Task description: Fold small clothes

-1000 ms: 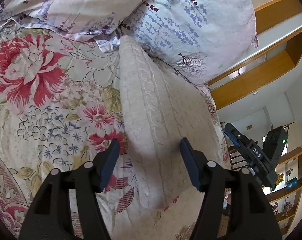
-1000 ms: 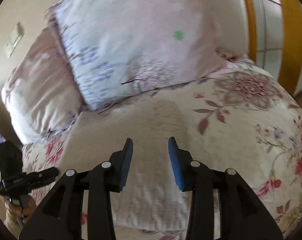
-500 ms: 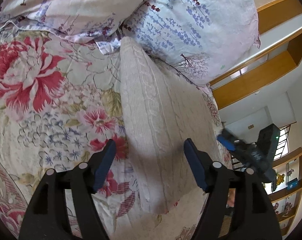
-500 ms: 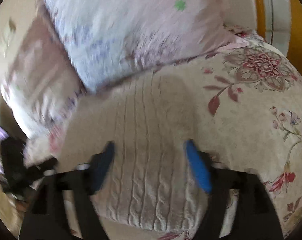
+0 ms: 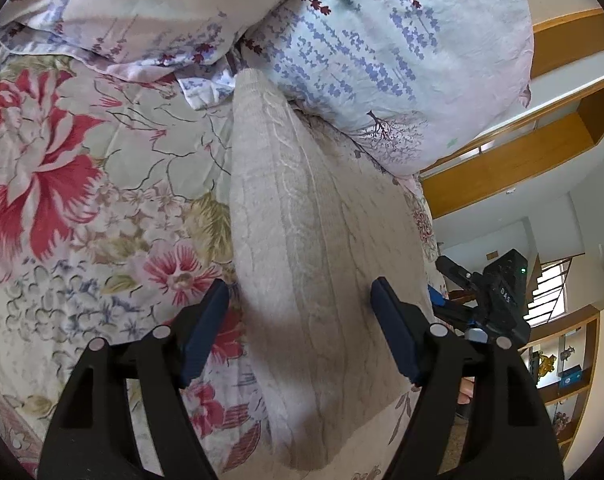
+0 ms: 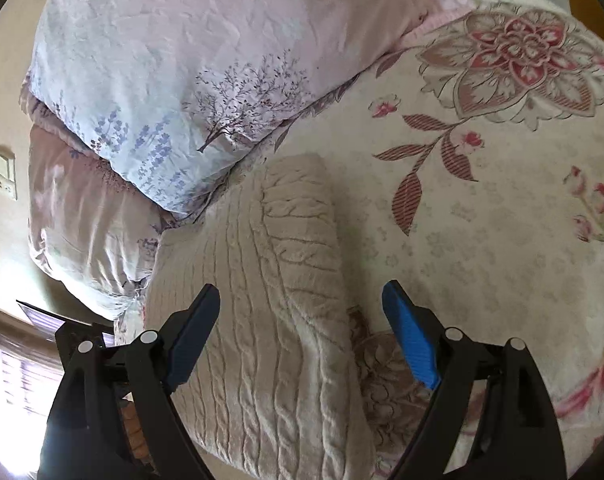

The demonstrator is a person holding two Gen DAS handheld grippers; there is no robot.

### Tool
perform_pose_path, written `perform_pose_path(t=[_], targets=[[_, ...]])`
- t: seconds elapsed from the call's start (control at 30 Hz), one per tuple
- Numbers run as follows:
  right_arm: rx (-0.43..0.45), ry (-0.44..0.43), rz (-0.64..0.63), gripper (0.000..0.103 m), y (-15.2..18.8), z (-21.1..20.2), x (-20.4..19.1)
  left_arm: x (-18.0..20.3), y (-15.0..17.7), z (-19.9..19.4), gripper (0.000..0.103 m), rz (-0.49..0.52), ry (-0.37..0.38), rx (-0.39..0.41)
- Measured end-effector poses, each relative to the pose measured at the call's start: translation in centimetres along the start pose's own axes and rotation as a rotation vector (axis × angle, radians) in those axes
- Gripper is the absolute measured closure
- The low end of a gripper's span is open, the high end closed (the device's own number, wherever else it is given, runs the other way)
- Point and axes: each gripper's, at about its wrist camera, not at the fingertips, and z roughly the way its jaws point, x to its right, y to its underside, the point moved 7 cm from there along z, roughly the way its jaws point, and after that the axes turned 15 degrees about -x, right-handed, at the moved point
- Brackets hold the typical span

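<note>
A cream cable-knit garment (image 5: 302,264) lies folded into a long strip on the floral bedspread, its far end against the pillows. My left gripper (image 5: 298,312) is open and empty above the garment's left edge near its close end. In the right wrist view the same garment (image 6: 270,304) lies under my right gripper (image 6: 302,316), which is open wide and empty over its right edge, where a folded-over flap rests on top. The right gripper (image 5: 482,300) also shows at the left wrist view's right side.
Two floral pillows (image 5: 382,40) (image 6: 174,60) lean at the head of the bed behind the garment. The floral bedspread (image 5: 82,200) (image 6: 482,200) spreads on both sides. A wooden-trimmed wall and shelves (image 5: 562,360) stand beyond the bed's edge.
My right gripper opened from narrow to wide and shifted toward the garment's right edge. My left gripper pulled back slightly and stayed open.
</note>
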Motion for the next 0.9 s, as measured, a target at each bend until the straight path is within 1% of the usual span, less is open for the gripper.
perform_pose_path(t=[0.1,0.23,0.33,0.4,0.47,0.53,0.6,0.63,0.67,0.7,0.73,0.77,0.8,0.83,0.87,0.9], targets=[[-0.018,-0.020,0.005,0.018,-0.4,0.6,0.3,0.1,-0.3,0.3,0.030,-0.001,0.007,-0.003],[-0.017,-0.036,-0.022,0.019,-0.6,0.7,0.0,0.2,-0.7,0.6,0.030,0.002,0.013,-0.006],[-0.040,-0.071,-0.039,0.026,-0.5,1.2,-0.3,0.3,-1.0,1.2,0.030,-0.003,0.025,-0.013],[-0.040,-0.070,-0.059,0.027,-0.5,1.4,-0.6,0.4,-1.1,1.4,0.030,-0.005,0.036,-0.012],[-0.058,-0.078,-0.079,0.033,-0.3,1.8,-0.9,0.7,-1.5,1.7,0.030,-0.001,0.029,-0.008],[-0.077,-0.090,-0.099,0.036,-0.1,2.3,-1.3,0.7,-1.4,1.5,0.030,-0.001,0.028,-0.005],[-0.076,-0.082,-0.117,0.036,0.0,2.6,-1.6,0.8,-1.5,1.5,0.031,-0.007,0.030,-0.003],[-0.077,-0.077,-0.125,0.039,0.1,2.7,-1.7,0.8,-1.6,1.7,0.033,-0.012,0.029,-0.003],[-0.077,-0.075,-0.125,0.045,0.2,2.8,-1.6,0.8,-1.6,1.8,0.037,-0.017,0.031,-0.004],[-0.080,-0.077,-0.125,0.049,0.3,3.0,-1.6,0.8,-1.6,1.9,0.041,-0.022,0.034,-0.004],[-0.081,-0.099,-0.123,0.056,0.4,3.0,-1.5,0.8,-1.6,1.9,0.044,-0.025,0.038,-0.001],[-0.076,-0.129,-0.117,0.066,0.5,2.9,-1.5,0.8,-1.5,1.7,0.050,-0.023,0.038,0.006],[-0.071,-0.148,-0.113,0.069,0.6,2.8,-1.6,0.8,-1.3,1.5,0.057,-0.021,0.041,0.014],[-0.057,-0.157,-0.111,0.072,0.8,2.6,-1.9,0.9,-1.2,1.3,0.060,-0.019,0.043,0.021],[-0.046,-0.155,-0.115,0.073,1.0,2.4,-2.1,1.1,-1.2,1.0,0.064,-0.015,0.050,0.027],[-0.032,-0.154,-0.123,0.074,1.3,2.2,-2.5,1.2,-1.1,0.6,0.067,-0.013,0.060,0.031]])
